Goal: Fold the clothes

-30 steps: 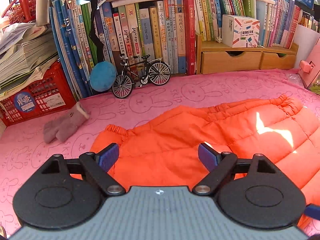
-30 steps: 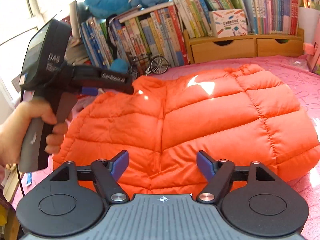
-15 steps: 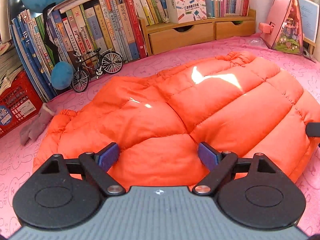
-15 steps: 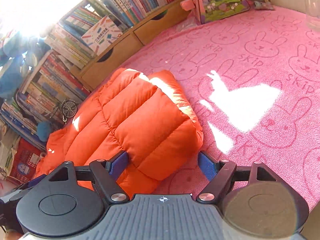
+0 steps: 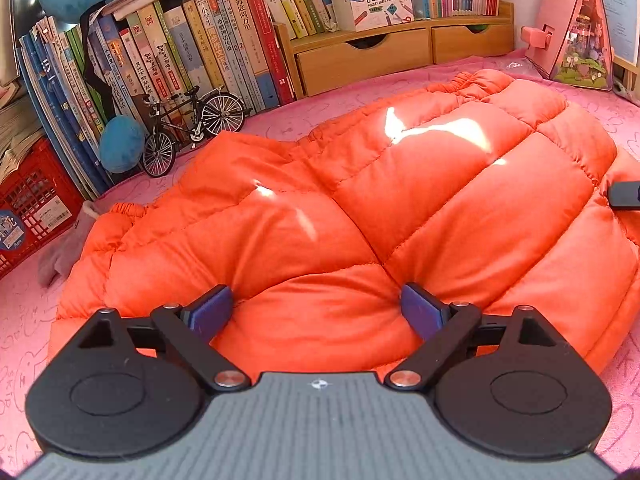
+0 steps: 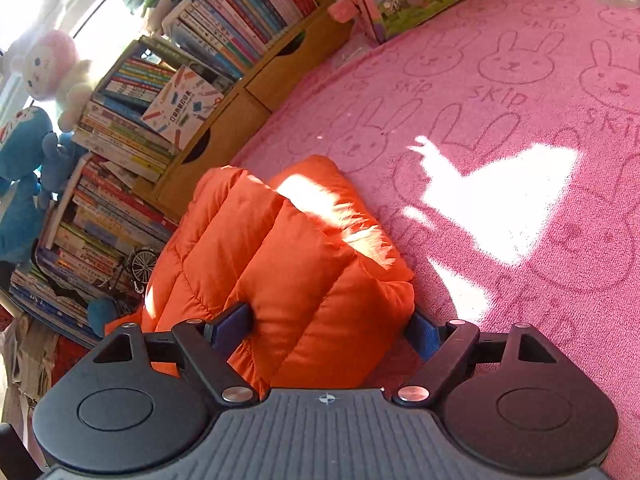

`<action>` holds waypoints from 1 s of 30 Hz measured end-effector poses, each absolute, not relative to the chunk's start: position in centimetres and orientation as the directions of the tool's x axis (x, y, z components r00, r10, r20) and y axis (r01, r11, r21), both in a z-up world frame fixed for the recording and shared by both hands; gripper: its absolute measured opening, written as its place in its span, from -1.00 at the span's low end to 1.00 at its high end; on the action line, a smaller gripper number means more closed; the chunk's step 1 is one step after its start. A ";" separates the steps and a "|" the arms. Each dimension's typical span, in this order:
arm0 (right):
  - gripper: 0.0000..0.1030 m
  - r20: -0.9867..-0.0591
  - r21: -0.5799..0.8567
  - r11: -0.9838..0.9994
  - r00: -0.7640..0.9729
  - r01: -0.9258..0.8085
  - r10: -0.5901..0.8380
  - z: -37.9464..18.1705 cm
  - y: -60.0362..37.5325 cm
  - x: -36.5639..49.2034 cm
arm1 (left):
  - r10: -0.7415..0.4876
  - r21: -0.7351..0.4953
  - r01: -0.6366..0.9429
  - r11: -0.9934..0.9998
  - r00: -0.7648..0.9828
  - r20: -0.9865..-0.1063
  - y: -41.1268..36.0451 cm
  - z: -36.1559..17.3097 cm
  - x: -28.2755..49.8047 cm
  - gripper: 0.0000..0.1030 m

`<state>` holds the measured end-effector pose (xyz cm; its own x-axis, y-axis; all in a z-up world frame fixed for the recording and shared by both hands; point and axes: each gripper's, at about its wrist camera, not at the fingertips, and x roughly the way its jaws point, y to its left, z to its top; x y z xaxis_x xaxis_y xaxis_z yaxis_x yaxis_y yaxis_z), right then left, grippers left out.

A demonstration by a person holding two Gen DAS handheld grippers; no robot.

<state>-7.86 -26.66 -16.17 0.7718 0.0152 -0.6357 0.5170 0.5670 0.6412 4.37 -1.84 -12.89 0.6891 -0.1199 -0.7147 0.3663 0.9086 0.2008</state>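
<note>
Grey plush point(image 5: 64, 248) half behind jacket point(image 5: 360, 208)

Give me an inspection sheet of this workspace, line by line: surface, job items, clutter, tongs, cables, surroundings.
Surface: pink rabbit-print mat, a sunlit patch on it.
Job's things: one orange puffer jacket, lying puffed up on the mat.
Clutter: toy bicycle, grey plush, blue ball, all beyond the jacket's far edge.
Tongs: left tongs jaws opening, straddling the jacket's near edge; right tongs jaws opening, the jacket's end between them.
Cables: nothing seen.
Surroundings: books, wooden drawers, red crate, pink toy house, plush toys.
</note>
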 end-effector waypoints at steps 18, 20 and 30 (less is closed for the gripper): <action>0.77 -0.591 0.669 0.597 0.804 0.443 0.064 -16.2 -25.8 -4.4 | -0.134 0.181 0.364 0.914 0.691 -0.710 -1.7 -13.1 4.3 0.81; 0.75 -0.581 0.705 0.540 0.811 0.460 0.068 -17.2 -26.5 -4.8 | -0.137 0.178 0.365 0.914 0.690 -0.711 -1.6 -13.0 4.4 0.81; -0.09 -0.598 0.632 0.642 0.800 0.434 0.048 -14.6 -25.8 -4.1 | -0.138 0.175 0.366 0.914 0.686 -0.715 -1.6 -13.1 4.5 0.81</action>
<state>-4.10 -25.80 -14.61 0.8004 0.0479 -0.5976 0.4336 0.6421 0.6323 4.51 -1.58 -13.07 0.6858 -0.1378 -0.7146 0.3664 0.9138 0.1755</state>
